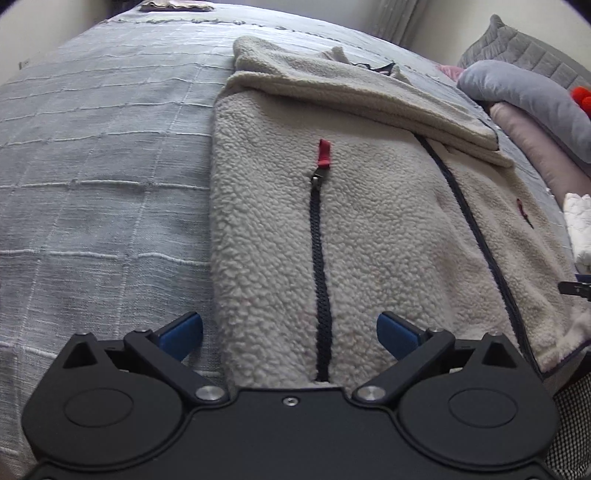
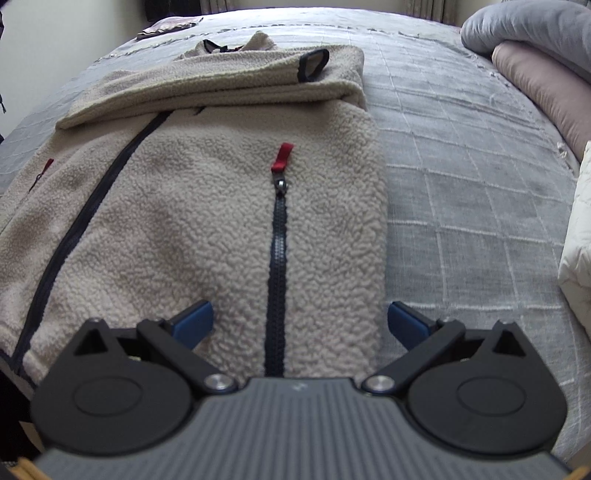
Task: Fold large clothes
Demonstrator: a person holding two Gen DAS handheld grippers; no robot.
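Observation:
A cream fleece jacket [image 1: 369, 229] lies flat on the grey bedspread [image 1: 92, 166], front up, with dark zippers and red pulls. Both sleeves are folded across its upper part. My left gripper [image 1: 290, 332] is open, hovering over the jacket's near left hem, straddling a pocket zipper [image 1: 319, 280]. My right gripper [image 2: 301, 323] is open over the jacket's [image 2: 184, 221] near right hem, straddling the other pocket zipper [image 2: 277, 266]. Neither gripper holds anything. The main front zipper [image 2: 77, 221] runs up the middle.
Grey and pink folded bedding [image 1: 524, 96] is stacked at the jacket's right, also in the right wrist view [image 2: 535, 48]. A white quilted item [image 2: 576, 258] lies at the right edge. A small cloth [image 2: 166, 27] lies at the far end of the bed.

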